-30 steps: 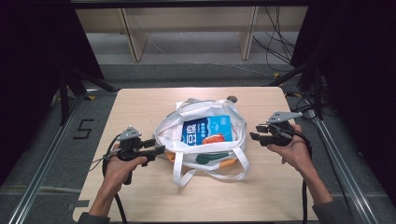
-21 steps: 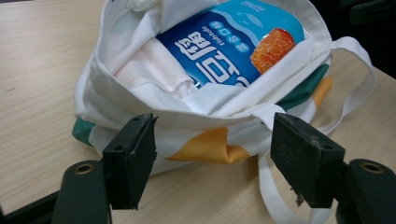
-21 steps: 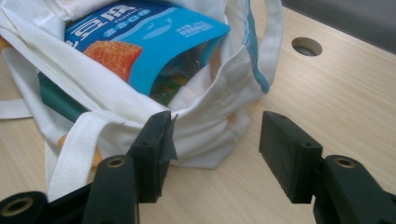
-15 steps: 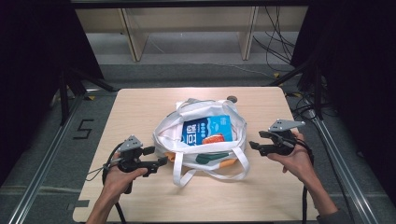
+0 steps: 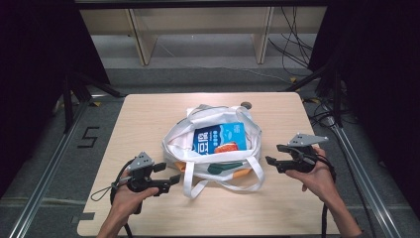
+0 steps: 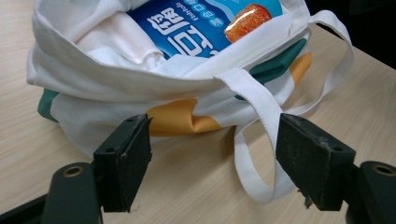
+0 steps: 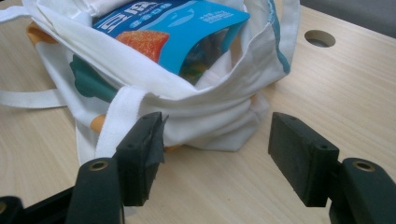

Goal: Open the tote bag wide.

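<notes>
While both grippers stand released on either side of the tote bag [image 5: 213, 148], we hold nothing: the left gripper [image 5: 166, 181] sits near the bag's front left corner, the right gripper [image 5: 272, 161] just off its right side, jaws wide apart in both gripper views. The bag lies mid-counter [image 5: 148, 114], slumped, white cloth with orange and teal patches, mouth gaping. A blue snack packet [image 5: 220, 138] lies inside, showing through the opening. One white strap [image 6: 261, 135] loops onto the counter in front of the bag. We judge the best approach: each gripper pinches a strap low, flat cloth only, avoiding the packet.
</notes>
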`<state>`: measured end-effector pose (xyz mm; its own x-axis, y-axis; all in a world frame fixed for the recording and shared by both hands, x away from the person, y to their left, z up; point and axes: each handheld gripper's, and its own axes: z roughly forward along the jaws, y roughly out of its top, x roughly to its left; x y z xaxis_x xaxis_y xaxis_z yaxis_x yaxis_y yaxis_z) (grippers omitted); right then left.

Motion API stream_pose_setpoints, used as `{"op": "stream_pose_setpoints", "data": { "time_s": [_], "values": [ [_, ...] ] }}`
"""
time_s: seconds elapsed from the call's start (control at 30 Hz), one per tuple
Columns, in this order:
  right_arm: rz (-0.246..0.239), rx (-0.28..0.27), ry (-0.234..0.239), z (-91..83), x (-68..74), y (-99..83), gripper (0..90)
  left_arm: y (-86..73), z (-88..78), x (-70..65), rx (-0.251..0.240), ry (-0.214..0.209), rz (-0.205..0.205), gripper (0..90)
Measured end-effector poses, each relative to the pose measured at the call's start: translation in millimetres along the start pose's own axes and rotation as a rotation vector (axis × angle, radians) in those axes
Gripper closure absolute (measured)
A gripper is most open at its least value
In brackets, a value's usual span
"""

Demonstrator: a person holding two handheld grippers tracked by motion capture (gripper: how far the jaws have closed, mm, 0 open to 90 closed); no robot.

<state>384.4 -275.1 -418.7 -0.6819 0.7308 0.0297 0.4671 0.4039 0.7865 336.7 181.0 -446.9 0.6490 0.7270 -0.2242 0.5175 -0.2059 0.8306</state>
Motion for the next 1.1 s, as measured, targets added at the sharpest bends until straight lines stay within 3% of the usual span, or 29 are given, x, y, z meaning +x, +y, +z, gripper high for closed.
{"op": "stream_pose_setpoints", "data": {
  "time_s": [0.03,0.07,0.17,0.2,0.3,0.37,0.4,0.43,0.53,0.57,0.67,0.7,0.93,1.07,1.1],
  "values": [
    [-0.03,-0.015,-0.005,0.3,-2.1,-0.3,36.3,-1.2,0.5,-0.7,-0.005,-0.007,0.0,25.9],
    [-0.007,-0.021,-0.01,-0.4,0.6,-1.6,36.1,-1.9,0.3,-1.7,-0.003,-0.005,0.004,25.9],
    [-0.009,-0.02,-0.008,-2.7,1.6,-4.2,35.0,-3.8,-0.2,-4.4,-0.01,-0.008,0.006,25.8],
    [0.019,-0.013,-0.002,-4.1,4.1,-5.8,33.9,-4.0,-1.0,-5.2,-0.003,-0.006,0.019,25.8],
    [-0.016,-0.031,-0.007,-3.8,3.8,-11.2,33.0,-6.5,-0.8,-7.6,-0.003,-0.007,0.018,25.6],
    [0.012,-0.026,-0.006,-5.0,7.7,-15.8,32.0,-8.3,-0.6,-8.1,-0.004,-0.011,0.032,24.9],
    [-0.005,-0.029,-0.004,-5.3,6.5,-16.8,32.0,-10.3,-0.1,-10.3,-0.005,-0.011,0.012,24.6],
    [0.018,-0.032,-0.001,-6.1,9.4,-19.4,32.0,-10.8,-0.5,-11.6,-0.002,-0.006,0.01,24.6],
    [-0.004,-0.032,-0.001,-7.4,9.4,-24.7,31.9,-13.8,-0.9,-13.4,-0.001,-0.014,0.029,24.6],
    [0.019,-0.02,0.003,-9.3,11.5,-27.0,31.9,-14.8,-1.3,-14.8,0.004,-0.015,0.02,24.6],
    [0.019,-0.021,0.003,-10.9,13.0,-31.5,31.8,-17.8,-1.5,-17.3,0.004,-0.012,0.022,24.5],
    [-0.004,-0.03,-0.003,-10.7,11.4,-32.9,31.8,-18.8,-1.9,-17.8,0.011,-0.01,0.031,24.4],
    [0.029,-0.017,0.006,-12.1,17.0,-43.1,30.6,-27.1,-1.6,-22.4,0.015,-0.018,0.032,23.5],
    [0.0,-0.021,0.005,-11.6,17.5,-50.1,29.9,-31.2,-1.5,-24.2,0.012,-0.006,0.06,22.5],
    [0.033,-0.007,0.015,-12.6,20.7,-52.1,29.6,-32.3,-1.7,-25.8,0.016,-0.005,0.043,21.4]
  ]
}}
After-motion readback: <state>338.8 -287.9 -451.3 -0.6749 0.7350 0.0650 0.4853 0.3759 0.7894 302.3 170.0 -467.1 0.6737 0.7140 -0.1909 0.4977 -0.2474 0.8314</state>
